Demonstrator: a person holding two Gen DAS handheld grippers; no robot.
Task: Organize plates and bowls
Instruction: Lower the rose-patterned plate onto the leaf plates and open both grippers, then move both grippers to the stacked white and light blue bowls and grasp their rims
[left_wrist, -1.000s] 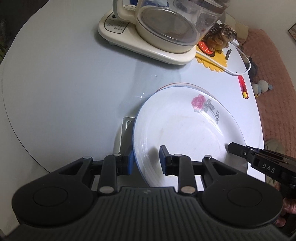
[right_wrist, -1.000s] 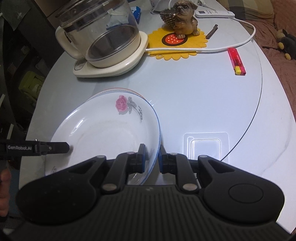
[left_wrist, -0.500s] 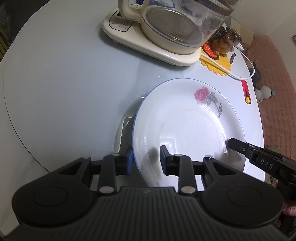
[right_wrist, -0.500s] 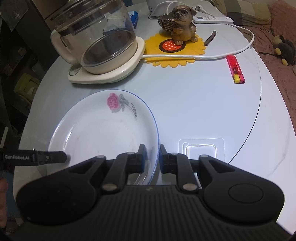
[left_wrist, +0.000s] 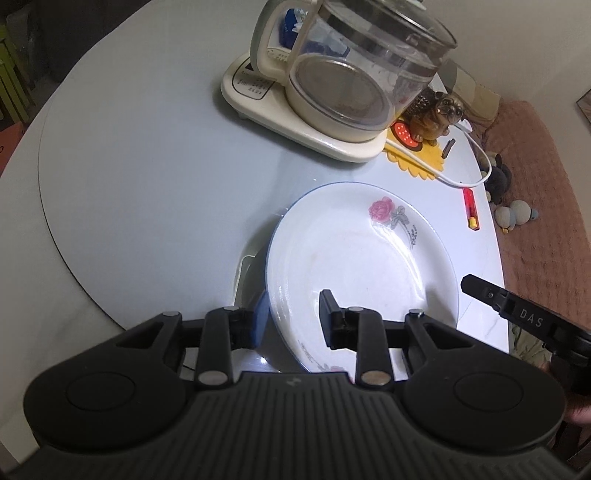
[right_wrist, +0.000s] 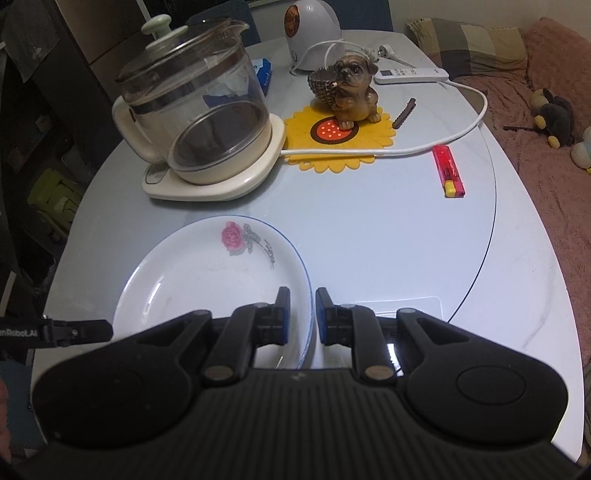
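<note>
One white plate (left_wrist: 354, 266) with a thin blue rim line and a pink rose print is lifted clear of the round table (left_wrist: 147, 177), tilted, and held from two opposite sides. Its shadow falls on the tabletop beneath it.

Left gripper (left_wrist: 291, 321): its jaws straddle the plate's near-left rim, one finger under the plate and one over its inner face. The pads appear to be pinching the rim, though the lower finger is partly hidden behind the plate, so contact there is not fully confirmed.

Right gripper (right_wrist: 301, 314): its jaws are drawn close together, clamped on the plate's right rim, one blue-padded finger on each side of the edge.

Positions relative to the plate:
- Glass kettle (right_wrist: 195, 110) on its cream base stands beyond the plate's far-left edge, well apart.
- Yellow sunflower mat (right_wrist: 338, 138) lies beyond the plate, right of the kettle base, with a brown dog figurine (right_wrist: 352, 92) standing on it.
- White cable (right_wrist: 424, 146) runs from the kettle base across the mat's near edge.
- Red lighter (right_wrist: 448, 171) lies on the table far right of the plate.
- White remote control (right_wrist: 412, 75) lies at the table's far edge, behind the figurine.
</note>
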